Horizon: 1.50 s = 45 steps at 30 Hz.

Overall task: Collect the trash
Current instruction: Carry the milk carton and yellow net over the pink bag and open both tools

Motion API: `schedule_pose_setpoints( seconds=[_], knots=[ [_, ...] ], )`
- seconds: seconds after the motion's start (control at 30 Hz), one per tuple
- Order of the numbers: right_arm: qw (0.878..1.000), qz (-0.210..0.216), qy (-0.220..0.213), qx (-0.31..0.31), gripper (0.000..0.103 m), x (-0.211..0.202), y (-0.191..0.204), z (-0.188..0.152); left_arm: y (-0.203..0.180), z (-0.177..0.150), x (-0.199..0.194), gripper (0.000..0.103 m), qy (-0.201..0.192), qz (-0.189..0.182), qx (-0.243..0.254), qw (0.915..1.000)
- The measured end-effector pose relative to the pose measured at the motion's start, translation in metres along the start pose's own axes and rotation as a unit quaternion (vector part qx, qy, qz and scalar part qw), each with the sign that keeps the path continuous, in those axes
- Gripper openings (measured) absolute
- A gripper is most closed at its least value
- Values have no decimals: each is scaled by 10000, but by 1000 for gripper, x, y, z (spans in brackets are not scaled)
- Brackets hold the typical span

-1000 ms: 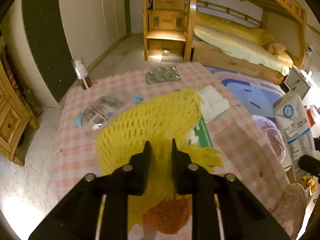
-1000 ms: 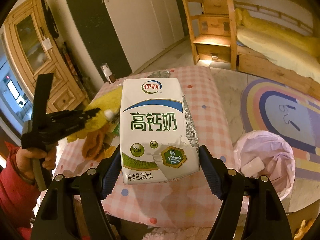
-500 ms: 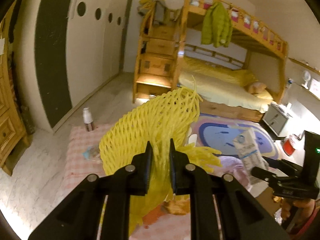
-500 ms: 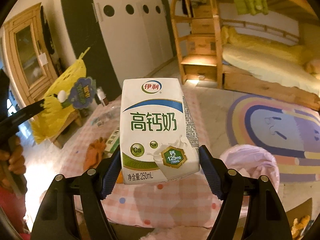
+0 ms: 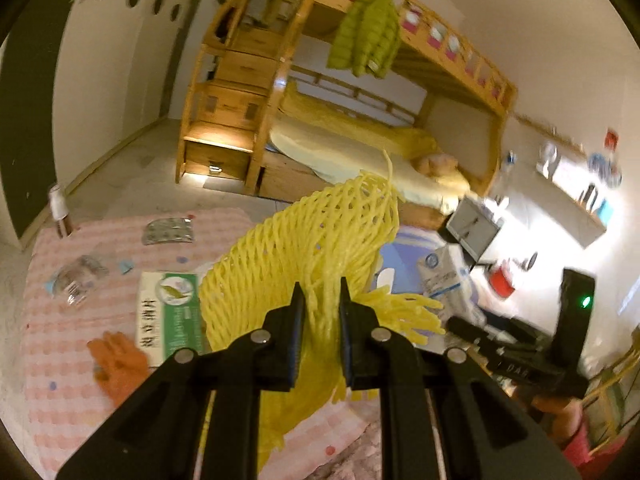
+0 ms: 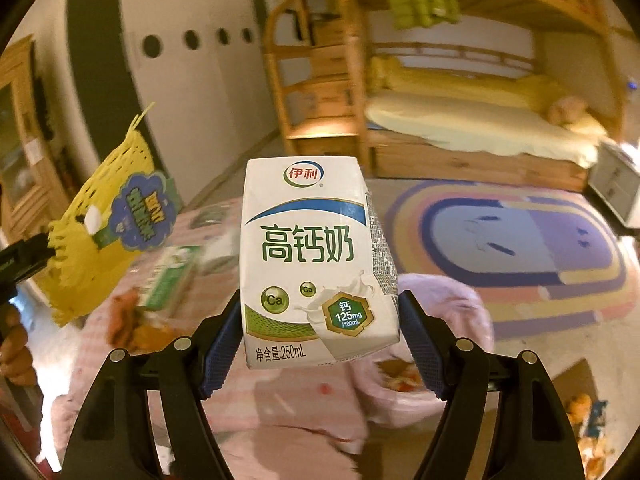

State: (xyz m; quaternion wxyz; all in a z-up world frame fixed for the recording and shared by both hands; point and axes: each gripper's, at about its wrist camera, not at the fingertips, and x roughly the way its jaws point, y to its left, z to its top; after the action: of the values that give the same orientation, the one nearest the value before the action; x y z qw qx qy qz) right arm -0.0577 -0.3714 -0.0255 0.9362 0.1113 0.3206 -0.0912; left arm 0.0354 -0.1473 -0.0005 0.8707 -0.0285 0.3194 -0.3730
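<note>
My left gripper is shut on a yellow foam fruit net and holds it in the air above the pink checked table. The net also shows in the right wrist view, with a blue label on it. My right gripper is shut on a white milk carton, held upright above the bin lined with a pink bag. The carton also shows in the left wrist view.
On the table lie a green and white box, orange peel, a blister pack, crumpled clear plastic and a small bottle. A bunk bed and a rainbow rug lie beyond.
My left gripper has lifted the yellow net off the table and swung right. My right gripper has carried the carton toward the pink bin.
</note>
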Motion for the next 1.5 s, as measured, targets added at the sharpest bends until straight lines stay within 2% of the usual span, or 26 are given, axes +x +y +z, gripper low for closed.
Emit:
schedule_pose_setpoints(
  seconds=[0.13,0.37,0.63,0.77,0.87,1.03,1.07,1.1,1.13,1.17,1.33,1.5],
  knots=[
    [9986,-496,64,195,75,-1,-33,-9,-41,-5,40,14,233,-282,401,9985],
    [9923,-1005,438,585,75,17,-85,-32,-88,-11,118,15,810,-804,651,9913],
    [9847,-1233,933,801,75,61,-121,-42,-99,-13,197,16,1355,-971,540,9845],
    [9826,-1240,1103,837,75,86,-128,-42,-100,-15,223,17,1514,-923,575,9825],
    [9823,-1190,1160,859,74,100,-133,-40,-99,-15,236,21,1573,-903,550,9819],
    [9839,-1050,1161,861,74,126,-138,-34,-97,-12,245,36,1590,-894,453,9822],
    [9844,-1013,1136,881,74,129,-139,-33,-96,-11,246,42,1587,-894,430,9823],
    [9853,-964,1090,895,75,131,-139,-31,-95,-10,246,58,1584,-879,402,9826],
    [9854,-953,1078,910,76,131,-139,-30,-93,-9,244,67,1551,-858,363,9835],
    [9845,-988,1113,932,82,131,-140,-30,-92,-7,242,74,1509,-857,333,9843],
    [9802,-1193,1147,1088,84,112,-145,-36,-83,-3,225,75,1370,-762,252,9873],
    [9814,-1102,827,1340,83,69,-140,-36,-72,-1,182,75,1004,-230,447,9937]
  ],
)
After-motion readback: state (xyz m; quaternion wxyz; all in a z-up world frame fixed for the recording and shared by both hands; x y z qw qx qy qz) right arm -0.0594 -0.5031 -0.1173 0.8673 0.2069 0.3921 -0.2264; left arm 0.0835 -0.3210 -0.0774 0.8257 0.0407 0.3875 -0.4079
